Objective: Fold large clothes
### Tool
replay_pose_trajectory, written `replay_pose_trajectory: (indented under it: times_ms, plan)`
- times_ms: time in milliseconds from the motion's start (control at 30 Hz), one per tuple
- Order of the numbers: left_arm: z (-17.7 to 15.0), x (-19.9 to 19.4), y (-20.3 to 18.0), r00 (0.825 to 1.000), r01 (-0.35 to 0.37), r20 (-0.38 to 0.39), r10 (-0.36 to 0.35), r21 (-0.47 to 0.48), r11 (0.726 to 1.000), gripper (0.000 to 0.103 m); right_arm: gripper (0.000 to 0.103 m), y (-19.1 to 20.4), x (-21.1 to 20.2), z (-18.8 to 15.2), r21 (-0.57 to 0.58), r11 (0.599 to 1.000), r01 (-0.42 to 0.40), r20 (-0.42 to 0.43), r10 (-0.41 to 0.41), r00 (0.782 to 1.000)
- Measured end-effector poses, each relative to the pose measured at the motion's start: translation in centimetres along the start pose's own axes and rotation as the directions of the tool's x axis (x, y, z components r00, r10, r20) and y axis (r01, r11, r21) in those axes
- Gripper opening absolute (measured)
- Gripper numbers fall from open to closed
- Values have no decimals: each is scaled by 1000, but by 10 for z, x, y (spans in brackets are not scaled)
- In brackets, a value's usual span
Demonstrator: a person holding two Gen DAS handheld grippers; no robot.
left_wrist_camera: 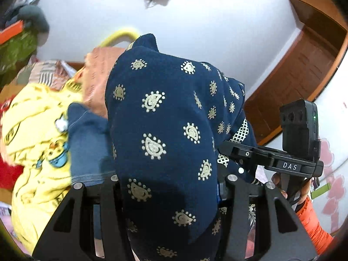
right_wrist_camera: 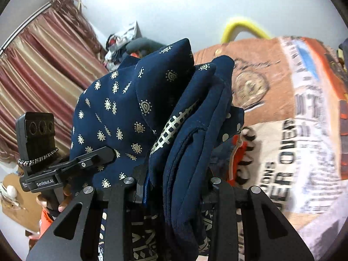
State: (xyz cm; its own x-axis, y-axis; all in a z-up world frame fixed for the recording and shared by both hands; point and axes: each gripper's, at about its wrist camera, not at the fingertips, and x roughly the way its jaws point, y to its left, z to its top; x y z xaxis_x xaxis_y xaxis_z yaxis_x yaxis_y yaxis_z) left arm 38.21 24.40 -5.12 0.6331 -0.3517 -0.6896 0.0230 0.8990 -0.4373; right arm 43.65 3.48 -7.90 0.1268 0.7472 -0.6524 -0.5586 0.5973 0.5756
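Left wrist view: left gripper [left_wrist_camera: 171, 187] pinches navy paisley garment [left_wrist_camera: 165, 117]; right gripper [right_wrist_camera: 174, 187] clamps bunched layers — you risk slippage, uneven fold.

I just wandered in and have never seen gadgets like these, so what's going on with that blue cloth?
A person is folding laundry with two hand-held grippers. Both the left gripper and the right gripper are clamped on the navy patterned garment, which is bunched up and lifted in front of both cameras. Behind it, a yellow printed garment lies in a pile, with an orange printed bag nearby. How far the fold has got can't be seen.
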Motion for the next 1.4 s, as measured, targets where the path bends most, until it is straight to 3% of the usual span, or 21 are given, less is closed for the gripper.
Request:
replay_pose_trajectory:
  times_ms: [233,400,467,600,667,800,967,1100,1233,1333,1400]
  plan:
    - [-14,38,75,997,-2,-83,-9,-128,992,51,28,-14,70,-2,46,999,12,-110,-7,994]
    - [-27,79,115,988,-7,-150,-24,-200,980,55,28,-43,113,-7,59,996,64,-174,-53,983]
    - [-31,92,127,990,-13,-142,-14,-189,982,60,29,-49,122,-8,48,996,76,-176,-67,982]
    - [-34,99,140,989,28,-134,-63,-248,968,63,32,-55,126,-6,57,996,64,-178,-53,983]
    - [-34,95,137,989,15,-142,-49,-231,973,66,35,-51,121,-6,45,997,63,-180,-54,982]
    - [-32,84,121,987,-87,-147,66,-139,987,66,37,-28,95,-11,-57,991,123,-156,-130,979]
    - [-31,68,102,978,-177,-127,167,-68,982,66,37,1,63,-13,-197,952,236,-33,-247,968]
    - [-34,36,83,963,-268,-14,268,18,963,66,37,25,47,-19,-276,924,264,62,-257,964]
    - [-43,9,60,927,-373,97,363,120,920,70,44,46,58,-30,-368,883,293,87,-281,956]
    - [-52,8,54,914,-404,113,390,154,902,81,50,50,72,-39,-417,848,328,86,-322,943]
    - [-64,16,55,914,-405,84,396,175,897,81,50,46,85,-49,-441,817,371,71,-381,922]
